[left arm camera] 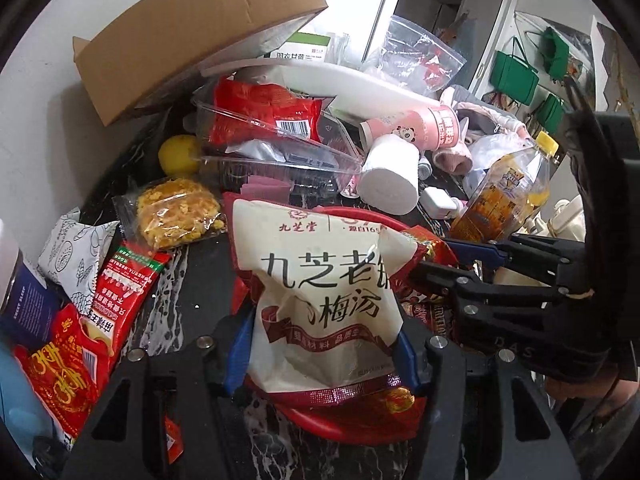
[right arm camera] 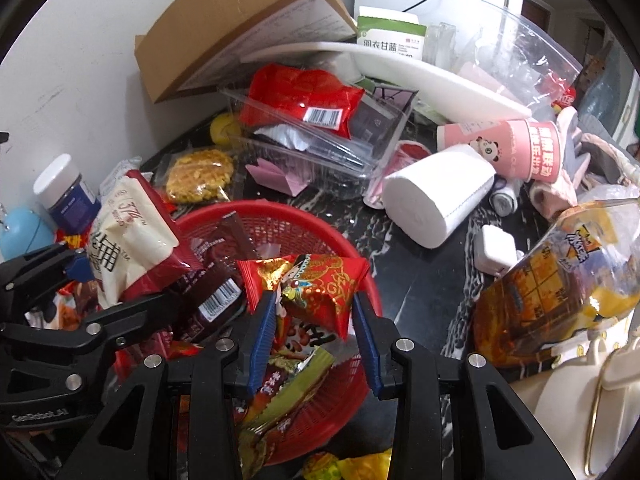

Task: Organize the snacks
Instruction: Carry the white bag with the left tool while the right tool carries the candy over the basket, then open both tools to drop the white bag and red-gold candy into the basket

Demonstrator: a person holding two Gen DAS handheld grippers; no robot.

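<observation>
Over red basket [right arm camera: 280, 224]: right gripper [right arm camera: 314, 320] clamps red packet [right arm camera: 320, 288], left gripper [left arm camera: 320, 356] white bag [left arm camera: 320, 300].

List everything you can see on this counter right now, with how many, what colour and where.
basket: one, red, centre of counter, snacks inside
cream pouch: one, cream and dark red, in left gripper over basket
red packet: one, red and gold, in right gripper over basket
waffle snack: one, yellow, behind basket
clear tray: one, transparent, holds a red bag
paper roll: one, white, right of basket
pink cup: one, lying behind the roll
drink bottle: one, amber, far right
cardboard box: one, brown, against wall
left gripper: black, blue pads
right gripper: black, blue pads
</observation>
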